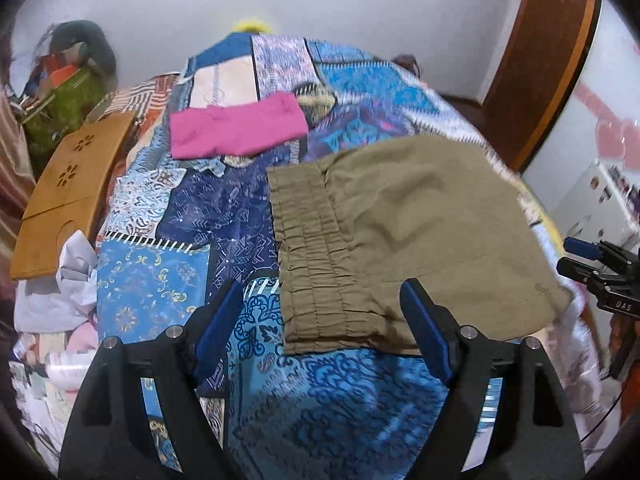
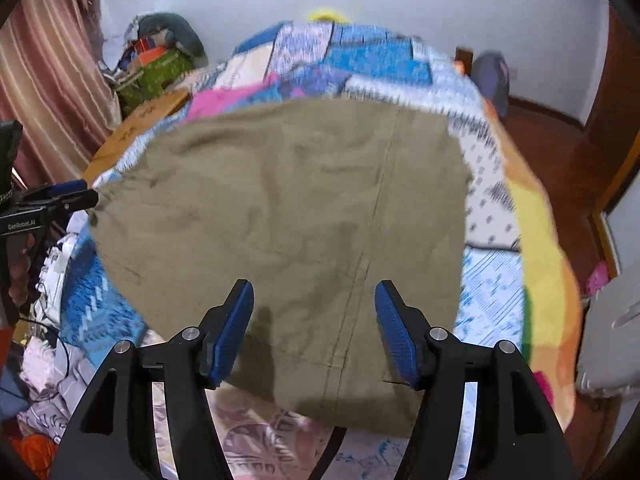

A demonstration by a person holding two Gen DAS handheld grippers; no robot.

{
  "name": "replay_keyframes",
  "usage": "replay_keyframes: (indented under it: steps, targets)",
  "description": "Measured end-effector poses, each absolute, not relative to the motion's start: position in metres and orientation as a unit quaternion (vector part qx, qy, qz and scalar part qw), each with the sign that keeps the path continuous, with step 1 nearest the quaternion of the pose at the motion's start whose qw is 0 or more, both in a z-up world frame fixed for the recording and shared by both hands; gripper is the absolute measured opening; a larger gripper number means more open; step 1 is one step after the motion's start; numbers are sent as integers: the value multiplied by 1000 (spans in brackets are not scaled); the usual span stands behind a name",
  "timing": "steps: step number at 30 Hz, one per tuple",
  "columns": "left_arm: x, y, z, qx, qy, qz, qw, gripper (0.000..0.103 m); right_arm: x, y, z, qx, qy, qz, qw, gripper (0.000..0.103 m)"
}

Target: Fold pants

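Pants: olive-khaki pants (image 1: 416, 224), folded into a compact, roughly square stack, lie flat on the bed toward its right side; the gathered elastic waistband (image 1: 312, 256) faces left in the left wrist view.
Seam: a stitched seam runs top to bottom down the fabric (image 2: 376, 208) in the right wrist view, with a hem line crossing it near the lower edge.
Bed: covered by a patchwork bedspread (image 1: 168, 280) in blues, white and purple – its right border shows yellow and orange bands (image 2: 536, 240).
Left hand-held gripper (image 1: 322, 322): jaws spread wide, nothing between the blue pads; it hangs above the near left corner of the pants, at the waistband end, not touching the cloth.
Right hand-held gripper (image 2: 314, 322): jaws apart at a moderate width, empty, poised above the near edge of the pants (its shadow falls on the fabric just by the left pad).
Pink garment (image 1: 236, 128): folded, lying further up the bed, well apart from the pants.
Wooden lap tray (image 1: 68, 196): light brown with flower-shaped cut-outs – it sits at the bed's left edge.
Clutter: a green bag (image 1: 68, 100) and loose cloth stand beside the bed on the left; a brown wooden door (image 1: 548, 60) is at the right.
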State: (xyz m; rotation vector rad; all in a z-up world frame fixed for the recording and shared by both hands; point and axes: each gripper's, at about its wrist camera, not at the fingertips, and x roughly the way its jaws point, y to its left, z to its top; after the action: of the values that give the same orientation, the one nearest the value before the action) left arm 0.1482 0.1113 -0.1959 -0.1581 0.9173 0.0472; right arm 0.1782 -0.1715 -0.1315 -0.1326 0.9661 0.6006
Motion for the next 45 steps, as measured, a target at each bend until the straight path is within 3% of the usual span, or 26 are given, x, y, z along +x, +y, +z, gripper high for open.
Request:
replay_keyframes:
  steps: [5,10,16,24,31,36,41,45]
  targets:
    - [137,112,-182,-163,432,-12,887,81,171,-164,-100,-48,398,298,866,62]
    - [139,101,-203,-186,470,-33,862,81,166,-147,-94,-30,363,311,878,65]
    - [139,98,-245,-229,516,-46,824,81,173,-119,-126,-47,385,317,865,66]
    - [155,120,-258,-338,509,-70,788,84,185,-109,-177,-52,447,325,832,66]
    - [185,127,-261,-351,494,-38,794,84,173,-111,-175,-71,431,334,835,67]
    - [201,128,-258,-304,491,26,816,52,172,-113,-177,-67,428,338,836,67]
    - [198,112,-236,-212,465,44,858,38,174,-112,-173,-68,440,334,831,67]
    - [183,99,-212,-119,425,72,894,35,179,-105,-154,-58,440,336,831,66]
